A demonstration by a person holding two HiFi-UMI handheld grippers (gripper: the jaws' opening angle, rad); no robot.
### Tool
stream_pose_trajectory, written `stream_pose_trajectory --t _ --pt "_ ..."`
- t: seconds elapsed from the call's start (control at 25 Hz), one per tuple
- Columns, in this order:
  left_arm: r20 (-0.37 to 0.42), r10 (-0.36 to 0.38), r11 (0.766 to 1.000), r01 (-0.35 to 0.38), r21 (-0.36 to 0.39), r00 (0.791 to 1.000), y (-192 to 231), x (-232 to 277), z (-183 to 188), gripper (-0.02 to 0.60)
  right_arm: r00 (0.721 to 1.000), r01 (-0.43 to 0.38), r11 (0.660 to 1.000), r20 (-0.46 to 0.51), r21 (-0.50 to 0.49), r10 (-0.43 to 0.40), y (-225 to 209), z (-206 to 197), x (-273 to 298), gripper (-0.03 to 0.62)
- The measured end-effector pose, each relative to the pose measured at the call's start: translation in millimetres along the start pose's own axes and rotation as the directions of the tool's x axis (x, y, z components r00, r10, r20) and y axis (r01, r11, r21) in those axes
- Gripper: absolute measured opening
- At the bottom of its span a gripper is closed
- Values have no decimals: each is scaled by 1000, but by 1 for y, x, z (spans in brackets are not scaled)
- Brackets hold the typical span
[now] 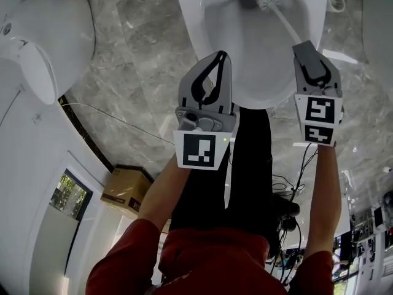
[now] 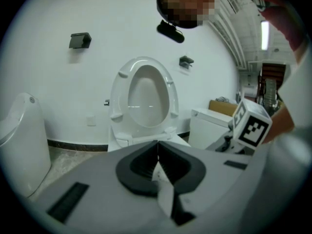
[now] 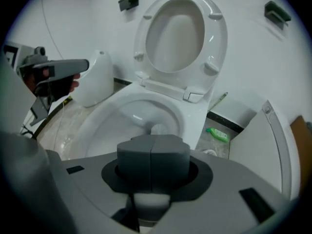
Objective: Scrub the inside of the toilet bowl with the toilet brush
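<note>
Marble floor (image 1: 141,54) surrounds toilet bowl (image 1: 245,60), where right gripper (image 1: 302,47) seemingly clamps toilet brush (image 1: 279,14).

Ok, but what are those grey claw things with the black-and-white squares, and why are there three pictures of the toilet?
The grey claws are grippers that a person holds, one in each hand; the squared cubes are part of them. One picture comes from a camera on the person's head, looking down. The other two come from cameras riding on each gripper, looking along its claws. The right gripper is clamped on the white handle of the toilet brush, whose bristles are inside the toilet bowl. The left gripper is closed on nothing, near the bowl's front rim. The seat is lifted, and a green bottle lies on the grey stone floor.
</note>
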State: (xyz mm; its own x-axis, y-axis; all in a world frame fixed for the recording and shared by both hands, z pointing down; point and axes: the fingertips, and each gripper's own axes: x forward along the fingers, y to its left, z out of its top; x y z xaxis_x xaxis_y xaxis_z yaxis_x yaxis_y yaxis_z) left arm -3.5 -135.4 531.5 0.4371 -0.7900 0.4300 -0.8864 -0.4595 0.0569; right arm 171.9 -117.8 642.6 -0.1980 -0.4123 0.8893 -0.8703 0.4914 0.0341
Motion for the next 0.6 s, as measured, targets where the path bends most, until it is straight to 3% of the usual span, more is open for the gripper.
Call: stream_pose_trajectory --t 0.16,0.32,0.44,0.52,0.6 --pt "0 12 1000 -13 -24 1000 1 -2 -4 0 995 -46 999 -85 18 47 25 -37 -13 149" --pt "-2 15 1000 -15 -26 1000 0 -5 -5 0 987 -111 990 -104 91 120 73 -53 -13 149" --pt "-10 15 1000 -15 -16 1000 4 -10 -7 -1 989 -125 980 -53 152 134 96 -37 -12 149" --pt "-22 20 1000 -20 -12 1000 9 -14 -11 -2 983 -181 960 31 212 178 106 -10 -12 149" --pt "-26 31 999 -31 -14 999 12 -17 -13 0 975 -208 962 111 178 190 112 23 -9 149"
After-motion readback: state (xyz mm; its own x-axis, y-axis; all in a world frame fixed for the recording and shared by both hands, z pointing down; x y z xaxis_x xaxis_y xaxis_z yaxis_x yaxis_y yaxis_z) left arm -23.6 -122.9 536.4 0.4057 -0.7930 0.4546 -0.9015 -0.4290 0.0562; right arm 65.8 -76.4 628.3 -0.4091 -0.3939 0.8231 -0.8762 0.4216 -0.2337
